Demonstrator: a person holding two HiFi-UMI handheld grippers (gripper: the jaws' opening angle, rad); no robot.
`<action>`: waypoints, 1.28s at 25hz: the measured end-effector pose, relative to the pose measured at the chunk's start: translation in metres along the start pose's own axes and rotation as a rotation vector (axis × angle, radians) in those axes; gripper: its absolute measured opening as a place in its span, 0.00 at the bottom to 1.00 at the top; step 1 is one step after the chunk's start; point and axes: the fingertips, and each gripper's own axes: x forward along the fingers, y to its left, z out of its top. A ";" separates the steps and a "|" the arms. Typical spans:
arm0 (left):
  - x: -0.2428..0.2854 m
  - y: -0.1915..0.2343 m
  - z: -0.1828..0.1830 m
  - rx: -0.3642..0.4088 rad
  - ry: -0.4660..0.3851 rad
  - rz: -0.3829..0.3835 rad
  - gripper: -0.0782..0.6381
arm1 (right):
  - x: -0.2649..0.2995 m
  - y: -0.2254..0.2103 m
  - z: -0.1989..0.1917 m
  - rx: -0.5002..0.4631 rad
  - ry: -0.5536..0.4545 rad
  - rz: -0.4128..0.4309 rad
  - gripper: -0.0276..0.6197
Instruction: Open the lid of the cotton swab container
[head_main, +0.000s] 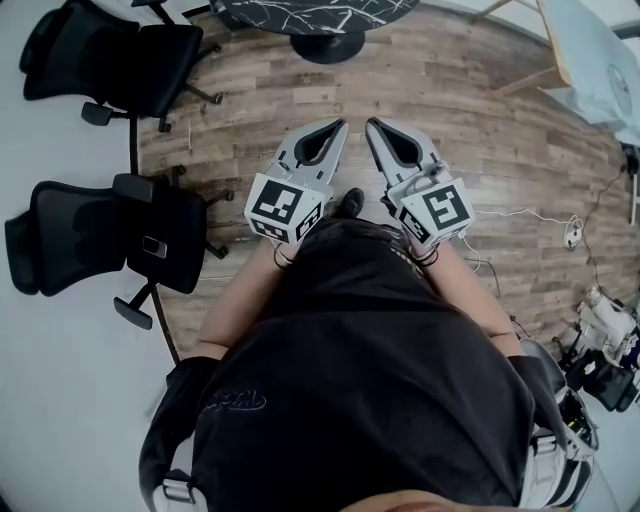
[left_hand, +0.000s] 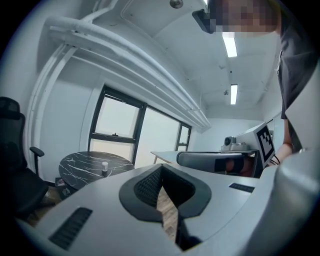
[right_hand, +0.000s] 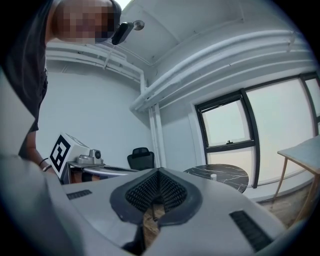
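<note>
- Your left claw (head_main: 338, 124) and right claw (head_main: 371, 123) were both pressed shut on nothing, held side by side before you, tips angled toward each other.
- The cotton swab container (left_hand: 104, 166), small and white-capped, stood upright on the round marble surface (left_hand: 82, 164), ahead of both claws and well apart from them.
- It lay left of your left claw's line and right of your right claw's, so roughly midway; neither hand looked nearer.
- Closing that gap probably came first.
</note>
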 end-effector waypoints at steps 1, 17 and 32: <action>0.007 -0.003 0.002 0.007 0.000 -0.005 0.13 | -0.002 -0.007 0.002 0.001 -0.005 -0.001 0.08; 0.069 -0.022 0.026 0.072 0.006 -0.059 0.13 | -0.019 -0.073 0.016 0.028 -0.040 -0.064 0.08; 0.110 0.021 0.040 0.064 0.007 -0.088 0.13 | 0.024 -0.113 0.020 0.037 -0.027 -0.100 0.08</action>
